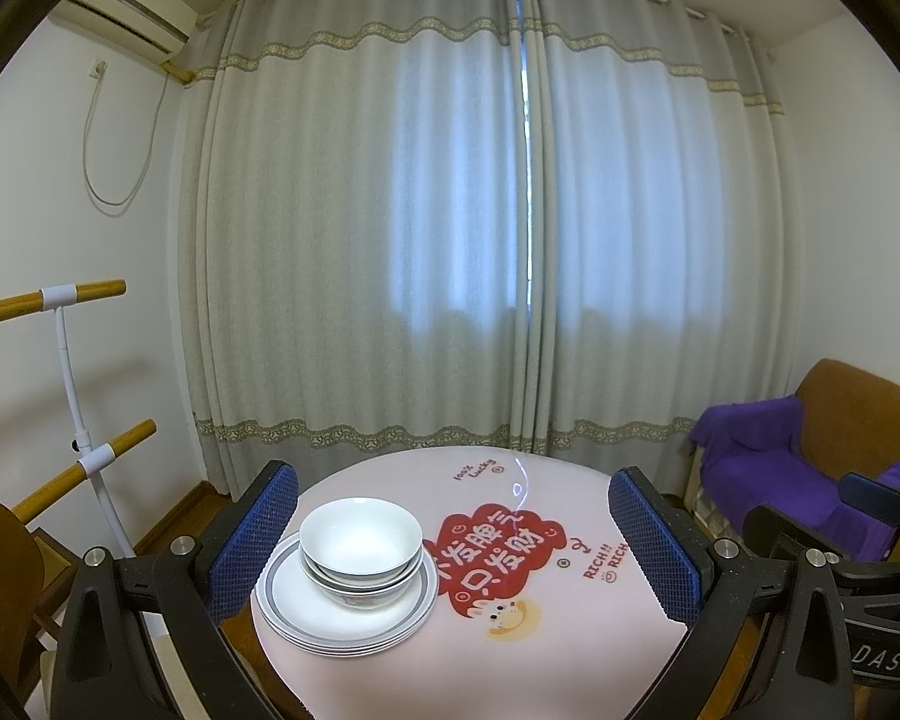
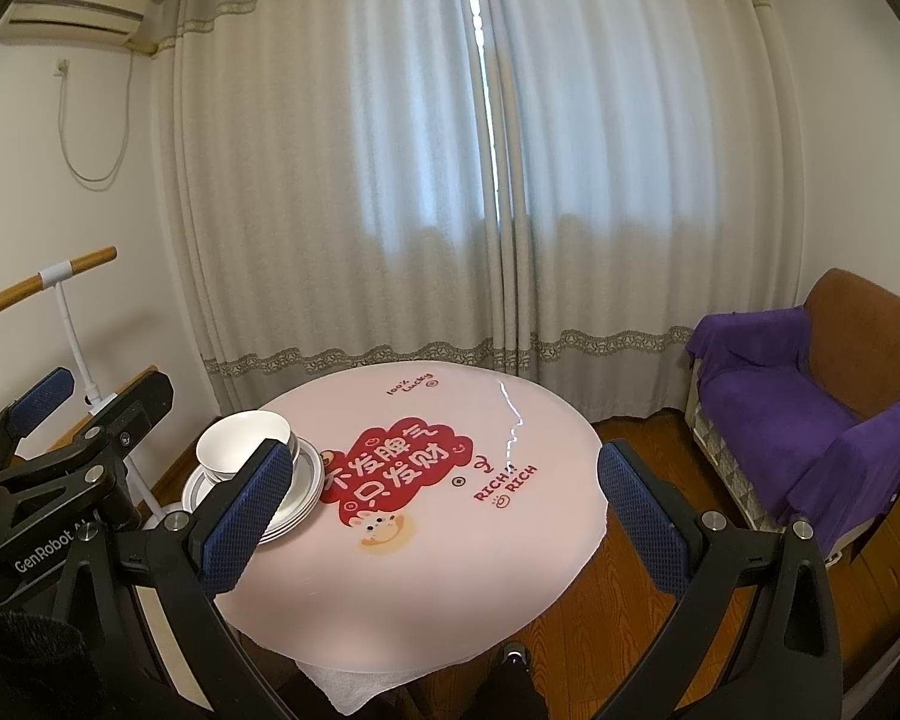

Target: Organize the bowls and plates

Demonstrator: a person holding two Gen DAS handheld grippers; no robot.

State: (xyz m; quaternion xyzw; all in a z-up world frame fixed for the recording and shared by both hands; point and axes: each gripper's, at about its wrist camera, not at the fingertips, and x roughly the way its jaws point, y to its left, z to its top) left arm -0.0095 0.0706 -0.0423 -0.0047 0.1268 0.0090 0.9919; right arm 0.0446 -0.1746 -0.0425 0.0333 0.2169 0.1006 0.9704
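Bowls (image 1: 360, 546) sit nested one inside another on a stack of grey-rimmed plates (image 1: 306, 612), all gathered at the left edge of the round pink surface (image 1: 570, 630), just beside its red printed cartoon patch (image 1: 498, 558). The left claw (image 1: 453, 546) hangs above the near side of the surface with its blue-padded fingers (image 1: 258, 534) spread wide apart and nothing between them; in its own view the left finger overlaps the rim of the plates, though whether it touches them cannot be told. The right claw (image 2: 444, 522) is likewise spread wide and empty, over the middle of the surface, and in its view the left claw (image 2: 36, 396) appears at the left edge, near the dishes. Behind the surface hang closed grey curtains (image 1: 450, 210); to the right stands a brown armchair (image 2: 858, 324) draped in a purple cloth (image 2: 768, 384), on a wooden floor (image 2: 630, 600).
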